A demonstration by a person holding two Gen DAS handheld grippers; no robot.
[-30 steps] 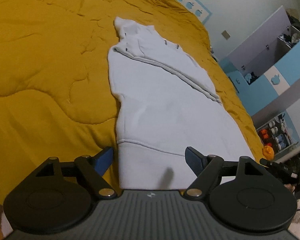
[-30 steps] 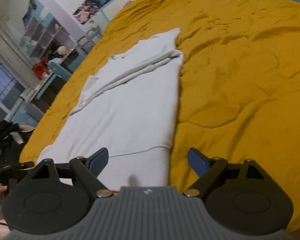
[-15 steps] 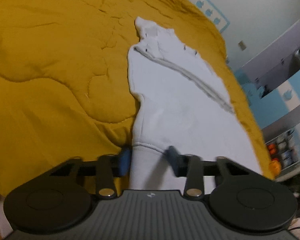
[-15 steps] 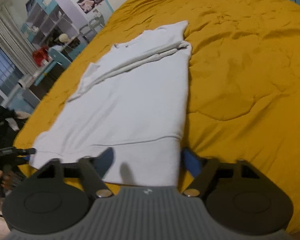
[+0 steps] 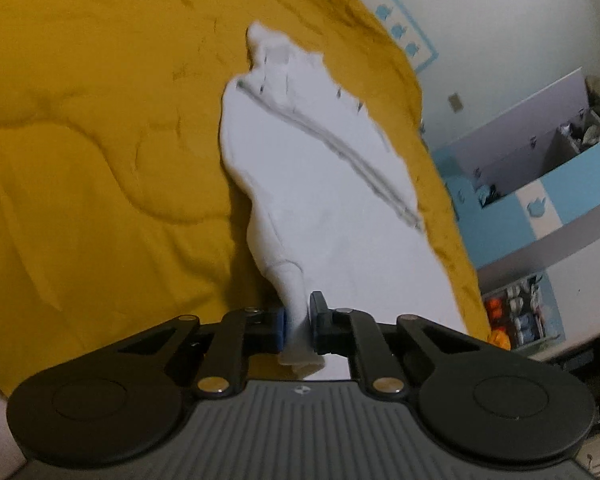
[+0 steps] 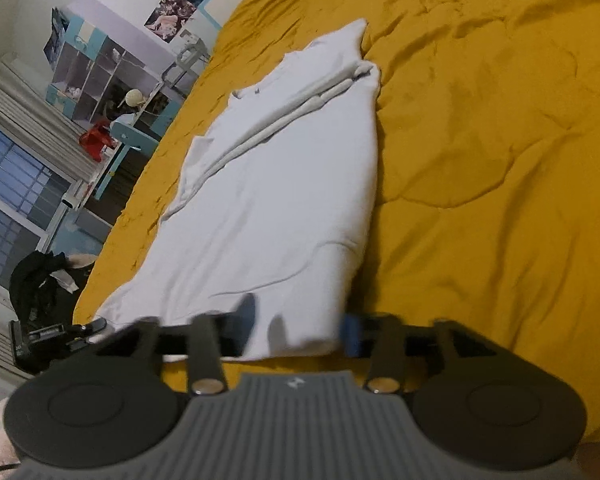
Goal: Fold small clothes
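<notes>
Left wrist view: the left claw (image 5: 298, 326) is pinching the near left corner of the white shirt (image 5: 324, 184), its pads nearly together with the hem bunched between them. The shirt is lying lengthwise on the yellow bed (image 5: 100, 140), sleeves already folded across the upper part, so the corner grip looks meant for carrying the bottom hem up toward the collar. Beyond the bed, a blue-and-white cabinet (image 5: 540, 184) is holding clutter too blurred to name, and a low shelf (image 5: 520, 316) is holding small bottles or jars.

Right wrist view: the right claw (image 6: 300, 330) is sitting around the near right corner of the shirt (image 6: 284, 184), fingers blurred and a moderate gap apart with the hem between them; whether they are gripping yet, I cannot tell. It is probably pairing with the left so both corners rise evenly. The left claw (image 6: 80, 328) is showing at the far corner. Open shelves (image 6: 100, 76) by the wall are holding mixed small items, indistinct.
</notes>
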